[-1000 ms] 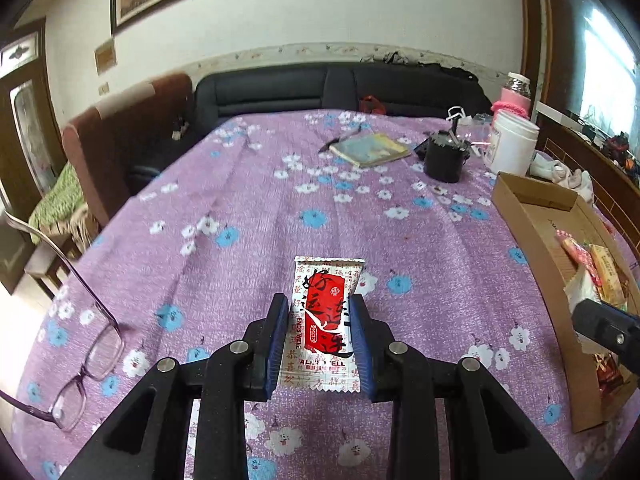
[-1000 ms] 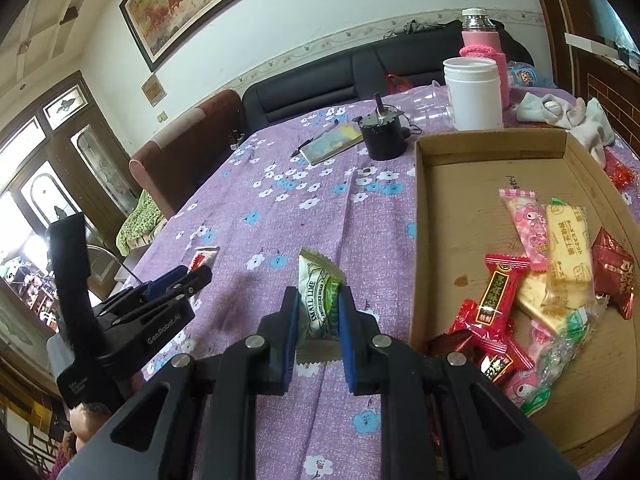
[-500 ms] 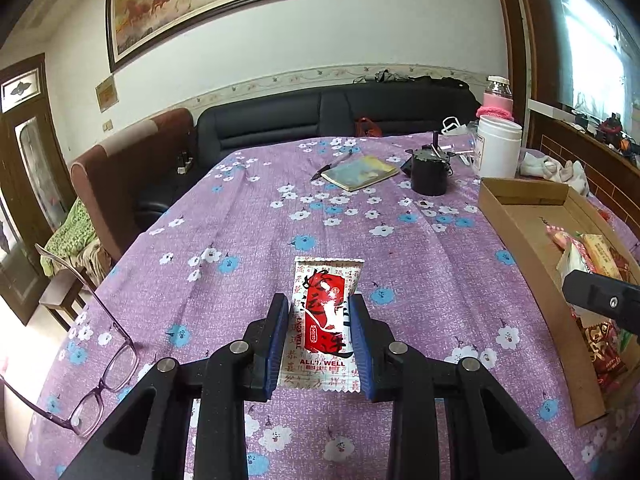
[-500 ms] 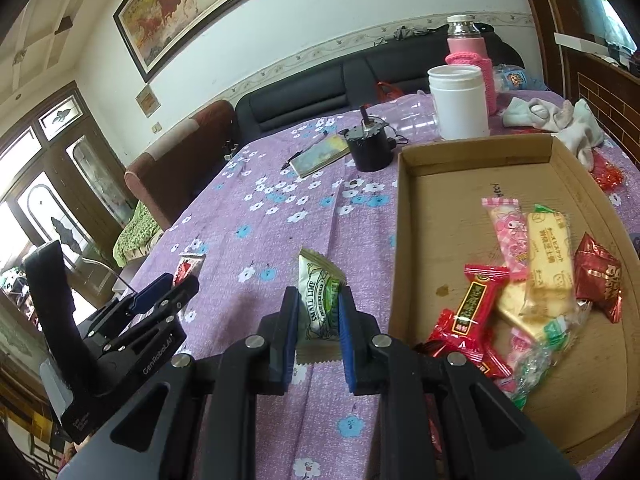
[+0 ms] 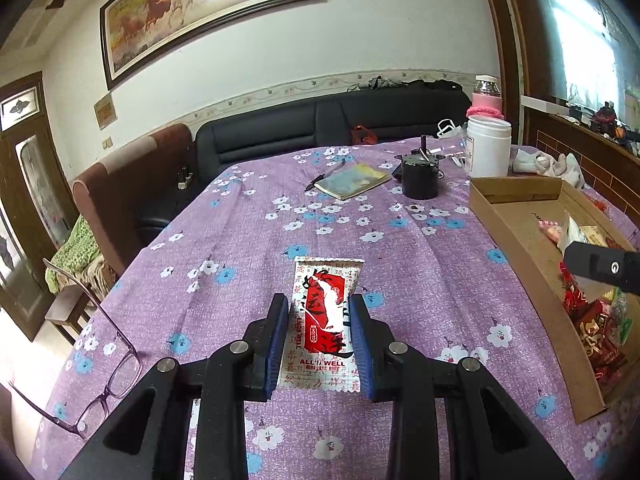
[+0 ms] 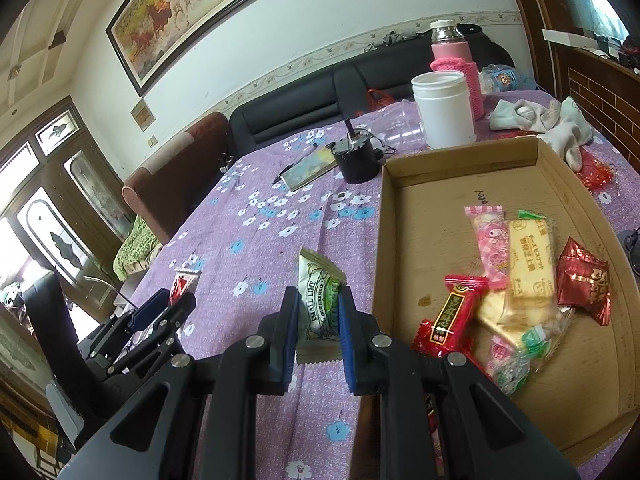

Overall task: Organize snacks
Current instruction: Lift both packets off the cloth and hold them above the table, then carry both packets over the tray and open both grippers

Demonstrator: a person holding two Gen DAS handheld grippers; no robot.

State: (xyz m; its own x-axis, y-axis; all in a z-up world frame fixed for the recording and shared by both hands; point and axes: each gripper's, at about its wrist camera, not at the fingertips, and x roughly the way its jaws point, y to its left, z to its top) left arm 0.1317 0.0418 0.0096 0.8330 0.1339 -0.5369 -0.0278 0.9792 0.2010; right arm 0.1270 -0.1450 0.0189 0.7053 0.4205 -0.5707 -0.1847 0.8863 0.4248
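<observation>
My left gripper [image 5: 320, 312] is shut on a red and white snack packet [image 5: 326, 320] and holds it above the purple flowered tablecloth [image 5: 240, 240]. My right gripper [image 6: 319, 308] is shut on a green and white lime snack packet [image 6: 318, 300], just left of the cardboard tray [image 6: 436, 160]. The tray holds several wrapped snacks, among them a pink packet [image 6: 490, 248], a yellow biscuit packet [image 6: 530, 264] and a red packet [image 6: 456, 312]. The left gripper [image 6: 160, 316] with its packet shows at the left of the right wrist view. The tray [image 5: 516, 256] lies right of the left gripper.
Purple-framed glasses [image 5: 100, 376] lie at the table's left edge. At the far end stand a black pot [image 5: 419, 178], a notebook [image 5: 352, 180] with a pen, a white jar [image 6: 443, 110], a pink-sleeved bottle [image 6: 456, 64] and white cloths [image 6: 548, 120]. Sofas stand behind.
Both grippers have risen and tilted up with their packets still held. The right gripper has moved closer to the tray's left wall.
</observation>
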